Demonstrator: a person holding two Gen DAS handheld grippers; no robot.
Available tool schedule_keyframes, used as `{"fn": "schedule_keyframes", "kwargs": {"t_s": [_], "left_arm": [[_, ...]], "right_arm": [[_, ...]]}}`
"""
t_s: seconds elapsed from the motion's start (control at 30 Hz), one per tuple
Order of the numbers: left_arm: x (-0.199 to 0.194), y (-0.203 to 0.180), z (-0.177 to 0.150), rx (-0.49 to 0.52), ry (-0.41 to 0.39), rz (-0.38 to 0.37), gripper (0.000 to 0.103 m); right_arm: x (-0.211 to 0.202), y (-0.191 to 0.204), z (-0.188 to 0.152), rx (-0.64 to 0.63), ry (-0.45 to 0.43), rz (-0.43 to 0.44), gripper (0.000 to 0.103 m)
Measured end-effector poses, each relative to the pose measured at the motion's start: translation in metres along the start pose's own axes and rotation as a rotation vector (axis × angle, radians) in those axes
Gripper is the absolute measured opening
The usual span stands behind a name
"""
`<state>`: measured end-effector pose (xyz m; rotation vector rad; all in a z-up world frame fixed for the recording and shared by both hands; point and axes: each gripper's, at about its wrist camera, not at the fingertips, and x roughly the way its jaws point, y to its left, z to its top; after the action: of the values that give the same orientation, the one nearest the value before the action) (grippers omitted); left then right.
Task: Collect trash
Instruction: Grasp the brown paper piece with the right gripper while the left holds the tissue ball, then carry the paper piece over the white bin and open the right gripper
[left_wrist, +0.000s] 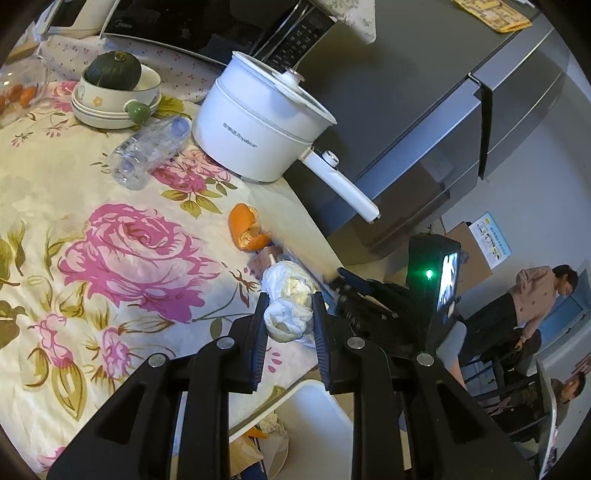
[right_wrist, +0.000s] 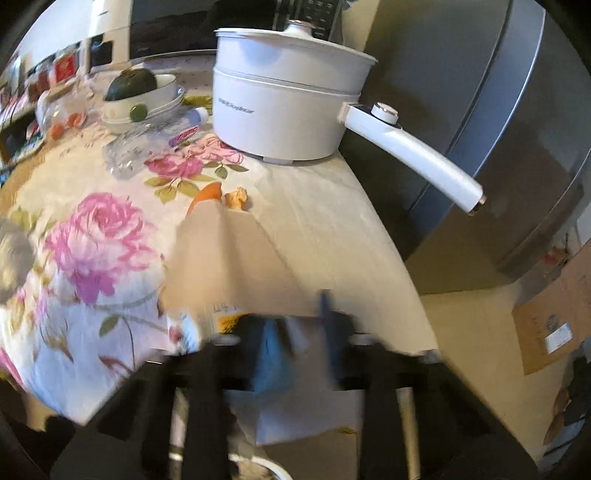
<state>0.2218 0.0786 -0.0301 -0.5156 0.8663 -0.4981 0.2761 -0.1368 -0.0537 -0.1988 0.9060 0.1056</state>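
My left gripper (left_wrist: 290, 314) is shut on a crumpled white tissue wad (left_wrist: 286, 306), held just above the flowered tablecloth's near corner. An orange peel (left_wrist: 246, 229) lies on the cloth just beyond it, and an empty clear plastic bottle (left_wrist: 149, 151) lies farther back. The right wrist view is blurred. In it my right gripper (right_wrist: 299, 339) is closed at the table edge on the near end of a flat beige cardboard piece (right_wrist: 229, 258), which reaches up to the orange peel (right_wrist: 208, 194). From the left wrist view the right gripper (left_wrist: 345, 282) shows just right of the tissue.
A white electric pot (left_wrist: 258, 125) with a long handle stands at the table's back corner, beside a grey fridge (left_wrist: 424, 110). A bowl holding a green squash (left_wrist: 114, 88) sits behind the bottle. A white bin (left_wrist: 317, 413) with scraps sits below the table edge. Two people are at the right.
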Motion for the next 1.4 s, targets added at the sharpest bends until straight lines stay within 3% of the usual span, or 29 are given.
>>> {"fn": "schedule_keyframes", "kwargs": {"t_s": [0.13, 0.77, 1.17, 1.4], "left_arm": [[-0.006, 0.007, 0.003, -0.016, -0.009, 0.003, 0.023], [-0.03, 0.013, 0.01, -0.033, -0.059, -0.009, 0.023], [-0.048, 0.009, 0.007, -0.014, -0.086, -0.014, 0.023], [-0.057, 0.004, 0.003, 0.006, -0.096, -0.013, 0.023]], "right_arm": [[-0.007, -0.007, 0.012, 0.075, -0.037, 0.054, 0.006], [-0.077, 0.005, 0.064, 0.095, -0.255, 0.007, 0.006], [-0.159, 0.013, 0.038, 0.127, -0.417, 0.002, 0.006], [-0.192, 0.011, -0.004, 0.169, -0.432, 0.027, 0.006]]}}
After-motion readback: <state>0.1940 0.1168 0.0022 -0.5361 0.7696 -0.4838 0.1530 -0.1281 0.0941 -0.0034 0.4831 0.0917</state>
